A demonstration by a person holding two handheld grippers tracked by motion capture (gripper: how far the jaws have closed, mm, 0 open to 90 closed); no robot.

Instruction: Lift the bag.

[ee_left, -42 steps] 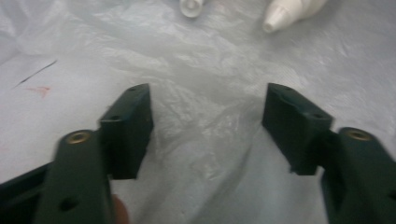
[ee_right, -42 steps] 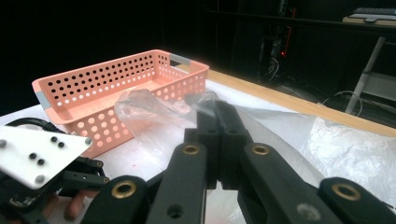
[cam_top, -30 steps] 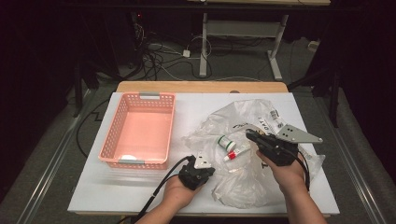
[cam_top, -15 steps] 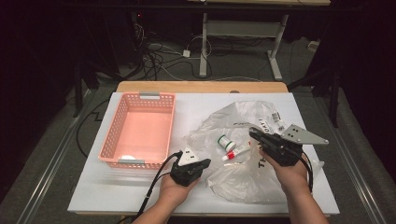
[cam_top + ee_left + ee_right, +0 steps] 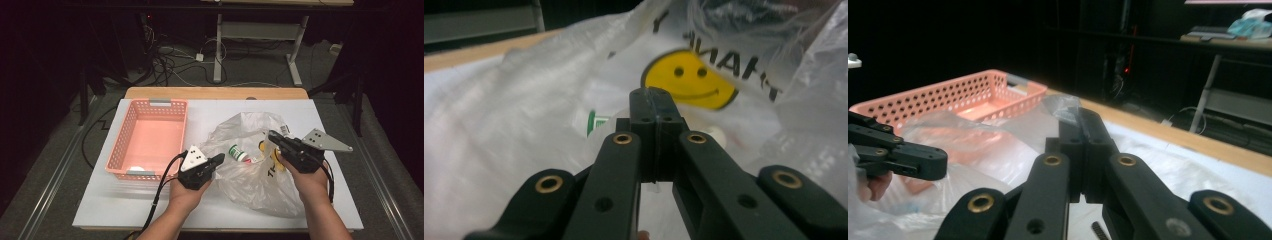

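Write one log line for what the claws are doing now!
left claw: shut on plastic bag | right claw: shut on plastic bag | basket: beside bag

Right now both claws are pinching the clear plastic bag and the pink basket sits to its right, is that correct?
Not quite. The pink basket sits to the left of the plastic bag, as the high view shows. The left claw and right claw do pinch the bag.

A lab or test workspace, dimly lit. A white table [image 5: 150, 210] sits on grey carpet, with tangled cables [image 5: 170, 60] on the floor behind it, a white adjustable desk frame [image 5: 255, 37], and dark shelving [image 5: 1168, 45] with a small red light in the background.
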